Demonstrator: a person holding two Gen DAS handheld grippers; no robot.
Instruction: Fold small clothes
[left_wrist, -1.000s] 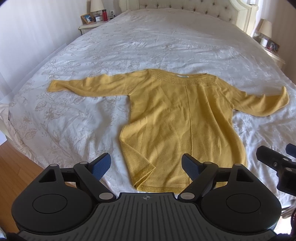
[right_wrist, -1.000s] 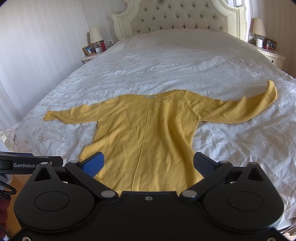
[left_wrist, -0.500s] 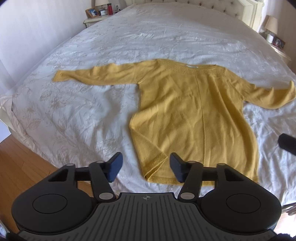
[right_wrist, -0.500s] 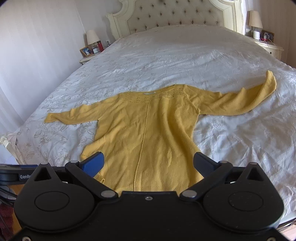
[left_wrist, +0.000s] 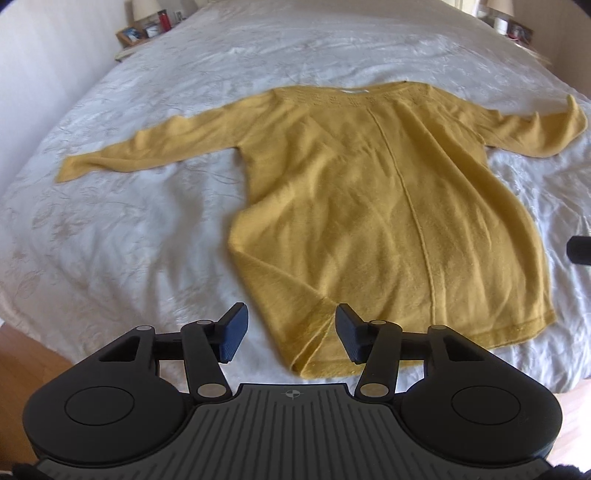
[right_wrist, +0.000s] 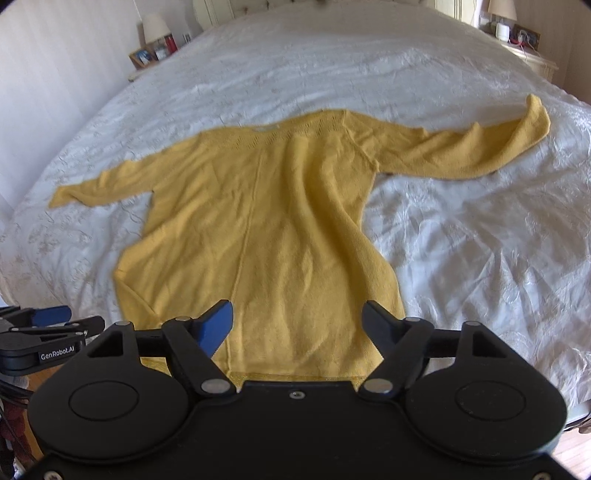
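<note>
A yellow sweater (left_wrist: 369, 206) lies flat mid-frame on the white bed (left_wrist: 147, 240) (sleeves spread). The left gripper (left_wrist: 291, 336), half open, frames its lower-left hem corner without touching. The right gripper (right_wrist: 297, 325), wider, has just been closing, empty, above the hem.

Both tongs dropped closer to the mustard-yellow knit sweater (left_wrist: 369, 206) on the bed. Left tongs (left_wrist: 291, 334) narrowed, now framing its near-left hem corner; right tongs (right_wrist: 297, 326) just closing over the hem, nothing gripped.
</note>
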